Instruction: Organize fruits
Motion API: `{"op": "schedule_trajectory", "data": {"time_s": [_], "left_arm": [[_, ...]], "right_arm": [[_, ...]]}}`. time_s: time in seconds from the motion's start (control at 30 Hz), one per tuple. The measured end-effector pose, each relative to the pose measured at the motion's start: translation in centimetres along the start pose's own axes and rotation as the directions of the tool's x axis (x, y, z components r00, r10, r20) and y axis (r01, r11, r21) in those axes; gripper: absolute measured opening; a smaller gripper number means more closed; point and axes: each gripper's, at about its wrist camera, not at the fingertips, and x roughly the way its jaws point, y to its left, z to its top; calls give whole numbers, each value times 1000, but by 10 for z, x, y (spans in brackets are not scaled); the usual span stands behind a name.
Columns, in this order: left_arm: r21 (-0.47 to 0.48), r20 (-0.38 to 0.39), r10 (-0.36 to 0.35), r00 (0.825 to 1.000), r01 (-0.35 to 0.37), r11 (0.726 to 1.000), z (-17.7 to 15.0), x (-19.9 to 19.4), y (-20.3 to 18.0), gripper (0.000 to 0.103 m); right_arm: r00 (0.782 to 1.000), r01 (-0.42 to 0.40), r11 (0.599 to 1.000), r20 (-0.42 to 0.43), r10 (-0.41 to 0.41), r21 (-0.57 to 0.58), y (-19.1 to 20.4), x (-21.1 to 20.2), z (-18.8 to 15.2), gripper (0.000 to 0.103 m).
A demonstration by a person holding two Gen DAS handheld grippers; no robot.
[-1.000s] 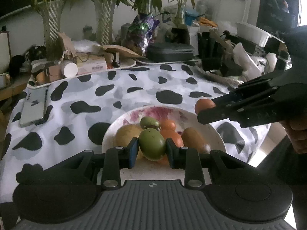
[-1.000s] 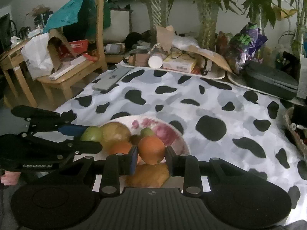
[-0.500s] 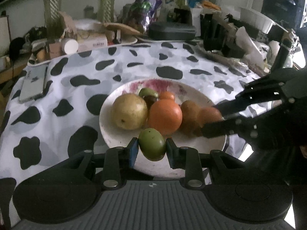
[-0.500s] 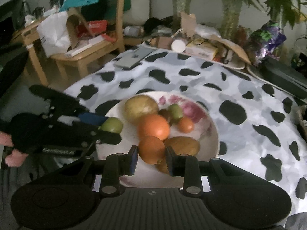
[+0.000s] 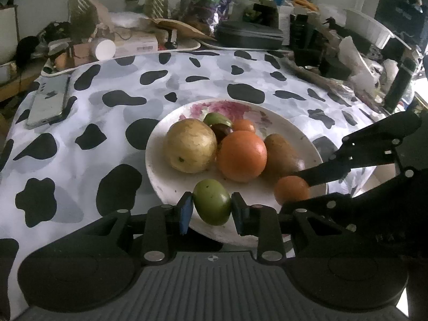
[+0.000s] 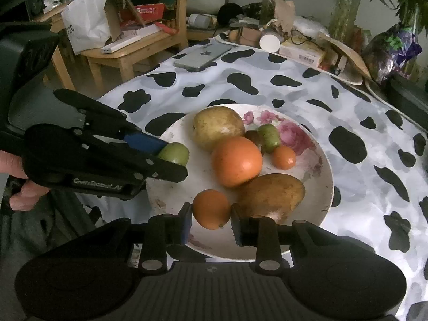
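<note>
A white flowered plate (image 5: 281,123) (image 6: 318,160) on the cow-print cloth holds a yellow pear (image 5: 190,145) (image 6: 218,127), a big orange (image 5: 241,155) (image 6: 236,161), a brown kiwi-like fruit (image 5: 283,155) (image 6: 270,194), a small orange (image 5: 243,125) (image 6: 284,157) and a small green fruit (image 5: 216,119) (image 6: 268,137). My left gripper (image 5: 211,205) (image 6: 174,157) is shut on a green fruit (image 5: 212,204) (image 6: 174,153) over the plate's near rim. My right gripper (image 6: 211,210) (image 5: 293,191) is shut on a small orange fruit (image 6: 211,208) (image 5: 291,189) over the plate's near right side.
A phone (image 5: 48,101) (image 6: 202,57) lies at the cloth's left edge. Trays of boxes, a white cup (image 5: 103,49), plant vases and a black case (image 5: 248,33) crowd the far side. A wooden chair (image 6: 139,45) stands beyond the table.
Both grippers have pulled back and risen with their fruits held, from over the plate's middle to its near rim. The plate's fruits have not moved.
</note>
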Motion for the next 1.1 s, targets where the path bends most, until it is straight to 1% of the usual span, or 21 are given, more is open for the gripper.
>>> {"op": "schedule_trajectory", "data": {"time_s": [0.07,0.1,0.13,0.17,0.2,0.23,0.27,0.3,0.33,0.37,0.4,0.5,0.63,0.67,0.77,0.83,0.87,0.9,1.0,1.1], "left_arm": [[1,4,12,1000,-12,1000,1,-1,0,33],[1,8,17,1000,-17,1000,1,-1,0,35],[1,11,16,1000,-16,1000,1,-2,0,38],[0,18,11,1000,-11,1000,1,-3,0,45],[-1,28,9,1000,-9,1000,1,-4,-1,50],[1,35,16,999,-16,1000,1,-6,-2,50],[6,39,26,999,-26,1000,1,-6,-3,51],[9,41,32,999,-33,999,2,-7,-3,51],[12,43,37,998,-38,999,2,-7,-4,51],[14,45,42,998,-42,999,2,-8,-4,51],[16,47,47,998,-48,999,2,-8,-4,51],[22,60,70,996,-72,997,3,-11,-5,51],[9,86,105,991,-106,994,3,-17,-5,51],[2,90,114,989,-115,993,3,-18,-5,51],[-26,102,144,984,-142,989,3,-24,-6,52],[-40,109,173,979,-170,985,2,-27,-7,61],[-47,118,192,974,-188,981,2,-30,-7,70],[-56,132,212,968,-207,977,2,-33,-8,73],[-70,155,249,956,-241,968,2,-39,-10,73],[-75,143,272,952,-263,962,2,-40,-13,74]], "right_arm": [[1000,1,1000,6,-1,3,0,0,1,32],[1000,2,1000,6,-2,5,0,-1,1,33],[1000,7,1000,5,-7,7,-1,-1,1,33],[1000,12,1000,2,-13,7,-1,0,0,33],[1000,19,1000,-1,-19,5,-1,0,0,33],[1000,11,1000,-1,-11,3,-1,0,0,39],[1000,-11,1000,6,11,4,-1,-2,0,57],[1000,-20,1000,18,20,-1,0,-4,-1,66],[999,-3,1000,42,4,-21,4,-8,-1,83],[998,20,999,62,-18,-38,7,-11,-1,92],[997,34,998,75,-30,-47,8,-13,-2,93],[996,37,999,77,-34,-26,7,-16,-1,94],[993,66,998,97,-65,-11,5,-23,-3,101],[992,72,997,101,-72,1,4,-25,-3,103],[989,89,994,112,-95,56,-2,-33,-6,103],[986,114,989,115,-124,94,-6,-37,-9,103],[984,121,986,115,-134,116,-8,-39,-10,103],[983,126,983,117,-142,134,-9,-41,-12,103],[978,154,972,113,-176,177,-13,-44,-15,103],[970,195,960,103,-219,201,-13,-45,-18,103]]}}
